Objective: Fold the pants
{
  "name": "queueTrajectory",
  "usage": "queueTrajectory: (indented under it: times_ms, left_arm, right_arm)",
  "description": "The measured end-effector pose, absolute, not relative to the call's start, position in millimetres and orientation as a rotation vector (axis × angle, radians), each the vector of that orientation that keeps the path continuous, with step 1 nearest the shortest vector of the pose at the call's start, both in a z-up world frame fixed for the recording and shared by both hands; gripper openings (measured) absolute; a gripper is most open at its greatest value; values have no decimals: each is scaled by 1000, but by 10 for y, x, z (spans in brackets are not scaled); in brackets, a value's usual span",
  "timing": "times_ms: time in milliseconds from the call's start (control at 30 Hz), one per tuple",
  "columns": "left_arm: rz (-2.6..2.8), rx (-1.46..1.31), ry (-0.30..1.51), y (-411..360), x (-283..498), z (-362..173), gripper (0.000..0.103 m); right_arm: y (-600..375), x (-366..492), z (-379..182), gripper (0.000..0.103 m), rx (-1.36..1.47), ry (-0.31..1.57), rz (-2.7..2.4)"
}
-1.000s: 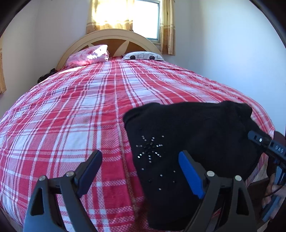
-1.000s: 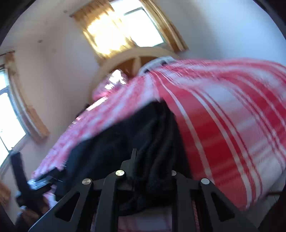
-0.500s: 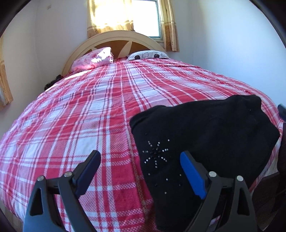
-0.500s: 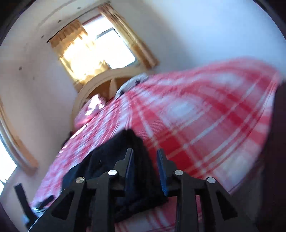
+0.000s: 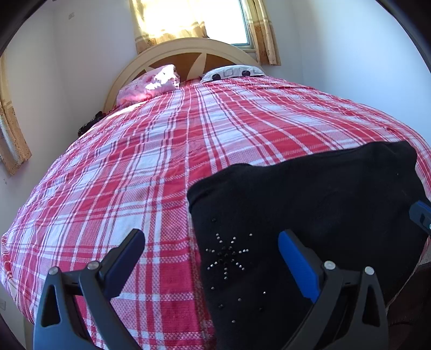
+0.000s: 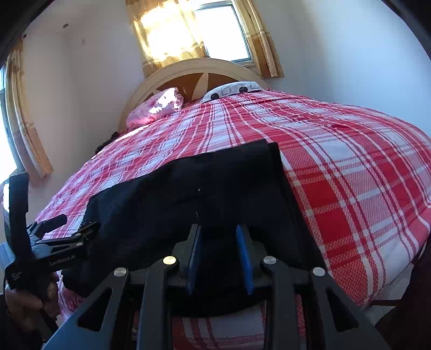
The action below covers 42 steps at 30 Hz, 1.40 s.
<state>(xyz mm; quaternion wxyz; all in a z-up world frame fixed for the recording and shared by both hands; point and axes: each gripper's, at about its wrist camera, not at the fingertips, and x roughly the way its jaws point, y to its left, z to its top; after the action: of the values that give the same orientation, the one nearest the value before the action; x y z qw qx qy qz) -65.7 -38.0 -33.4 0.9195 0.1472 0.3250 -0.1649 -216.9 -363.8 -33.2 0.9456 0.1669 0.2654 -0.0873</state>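
Both tongs hang at the foot of the bed with nothing clamped. On the left gripper [image 5: 211,249] the jaws are spreading toward their widest, one finger above the plaid cover, the other above black cloth, neither pressing on it. On the right gripper [image 6: 219,255] the jaws stand narrowly parted, the fabric's near edge behind them but free of the pads. Just beyond lie the black pants [image 5: 309,204], folded into a flat block across the near right corner of the red plaid bedspread [image 5: 140,161], a star of small studs [image 5: 227,254] facing up. Farther back rest a pink pillow [image 5: 150,86] and a white patterned pillow [image 5: 233,72] against the arched headboard [image 5: 188,48], below a curtained window [image 5: 194,18].
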Motion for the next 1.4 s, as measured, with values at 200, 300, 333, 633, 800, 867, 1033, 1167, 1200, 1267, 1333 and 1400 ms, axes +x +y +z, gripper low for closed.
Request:
queueTrajectory:
  times_ms: [200, 300, 333, 633, 800, 867, 1033, 1167, 1200, 1267, 1333, 1400]
  left_arm:
    - [-333, 295, 682, -368, -656, -342, 103]
    - [-338, 300, 683, -367, -681, -346, 103]
    - [-342, 305, 683, -364, -692, -349, 103]
    - [-390, 361, 669, -204, -938, -435, 103]
    - [-412, 339, 686, -65, -1001, -466, 103]
    - [-414, 339, 690, -61, -996, -464, 103]
    - [-417, 369, 671, -53, -1055, -471, 103]
    - [-421, 368, 674, -14, -1063, -482, 103]
    - [-423, 364, 679, -7, -1063, -481, 103]
    - [-429, 361, 689, 4, -1057, -475, 103]
    - [-436, 362, 690, 19, -1049, -429, 103]
    - [-436, 361, 682, 48, -1020, -364, 103]
  right_arm:
    - [-3538, -2306, -360, 29, 326, 520, -169]
    - [-3495, -2341, -357, 29, 291, 534, -178]
    - [-3486, -2359, -358, 29, 273, 540, -183]
    - [-3584, -2407, -293, 29, 244, 569, -286]
    - [-3398, -2551, -141, 31, 235, 483, -266]
    - [-3290, -2520, -140, 32, 263, 479, -165]
    - [-2922, -2375, -171, 33, 193, 506, 23]
    - [-2833, -2248, -428, 34, 158, 651, 15]
    - [-2834, -2295, -442, 34, 155, 643, 19]
    - [-2826, -2349, -490, 34, 150, 683, 17]
    - [-2834, -2380, -503, 34, 149, 713, 13]
    - [-2879, -2438, -358, 34, 181, 647, 16]
